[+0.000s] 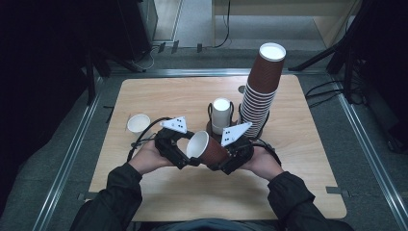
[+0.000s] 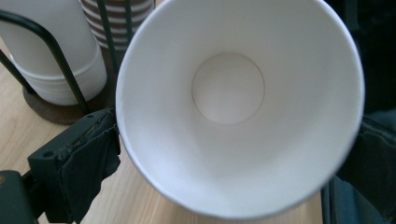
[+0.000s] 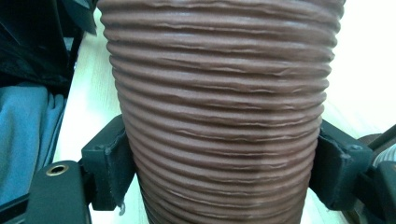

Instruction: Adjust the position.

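Observation:
A brown ribbed paper cup (image 1: 208,151) with a white inside lies on its side above the table's near middle, held between both hands. My right gripper (image 1: 227,159) is shut on its ribbed body (image 3: 219,116), one pad (image 3: 114,168) on each side. The cup's mouth (image 2: 229,116) faces my left gripper (image 1: 191,150). The left jaws stand wide to either side of the round rim, and the left pad (image 2: 91,163) sits right at the rim's edge. The rim keeps its round shape with no sign of pressure.
A tall leaning stack of brown cups (image 1: 262,91) stands at the back right. In front of it a black wire holder (image 1: 210,111) holds white cups (image 1: 222,115). A single white cup (image 1: 138,123) sits at the left of the wooden table (image 1: 183,192).

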Demonstrator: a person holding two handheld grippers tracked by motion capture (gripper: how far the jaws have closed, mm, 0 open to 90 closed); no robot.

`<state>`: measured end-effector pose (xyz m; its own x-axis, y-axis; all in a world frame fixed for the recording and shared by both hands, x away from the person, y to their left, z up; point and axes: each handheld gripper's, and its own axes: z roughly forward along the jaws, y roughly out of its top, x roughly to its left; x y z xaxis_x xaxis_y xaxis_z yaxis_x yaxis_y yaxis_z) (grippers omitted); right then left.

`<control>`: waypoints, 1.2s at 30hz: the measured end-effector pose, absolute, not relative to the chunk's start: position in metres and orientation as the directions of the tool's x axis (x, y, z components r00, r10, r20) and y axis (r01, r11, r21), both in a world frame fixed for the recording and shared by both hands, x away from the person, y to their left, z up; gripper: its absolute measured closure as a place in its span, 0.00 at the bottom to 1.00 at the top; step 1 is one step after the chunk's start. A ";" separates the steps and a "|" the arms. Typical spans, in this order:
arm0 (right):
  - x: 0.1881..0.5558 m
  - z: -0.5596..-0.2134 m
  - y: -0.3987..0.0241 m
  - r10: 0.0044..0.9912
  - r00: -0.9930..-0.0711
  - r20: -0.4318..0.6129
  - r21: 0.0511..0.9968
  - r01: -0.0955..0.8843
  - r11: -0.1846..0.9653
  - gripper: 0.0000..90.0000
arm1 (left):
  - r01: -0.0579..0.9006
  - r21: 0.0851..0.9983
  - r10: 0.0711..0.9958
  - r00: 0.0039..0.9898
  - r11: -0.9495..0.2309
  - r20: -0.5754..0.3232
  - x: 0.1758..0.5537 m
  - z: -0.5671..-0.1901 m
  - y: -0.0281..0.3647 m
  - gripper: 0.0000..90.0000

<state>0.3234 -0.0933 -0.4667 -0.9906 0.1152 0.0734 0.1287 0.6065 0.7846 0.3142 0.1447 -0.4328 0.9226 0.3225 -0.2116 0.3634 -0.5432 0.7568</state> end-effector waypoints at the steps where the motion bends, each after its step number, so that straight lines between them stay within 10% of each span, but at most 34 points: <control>1: 0.323 -0.466 -0.093 0.114 -0.991 0.073 0.787 0.127 0.604 0.23 | 0.363 0.761 0.320 0.923 -0.538 -0.213 0.314 -0.433 0.143 0.00; 36: 0.325 -0.468 -0.088 0.118 -0.988 0.101 0.792 0.152 0.591 0.15 | 0.376 0.793 0.363 0.908 -0.479 -0.212 0.313 -0.427 0.139 0.09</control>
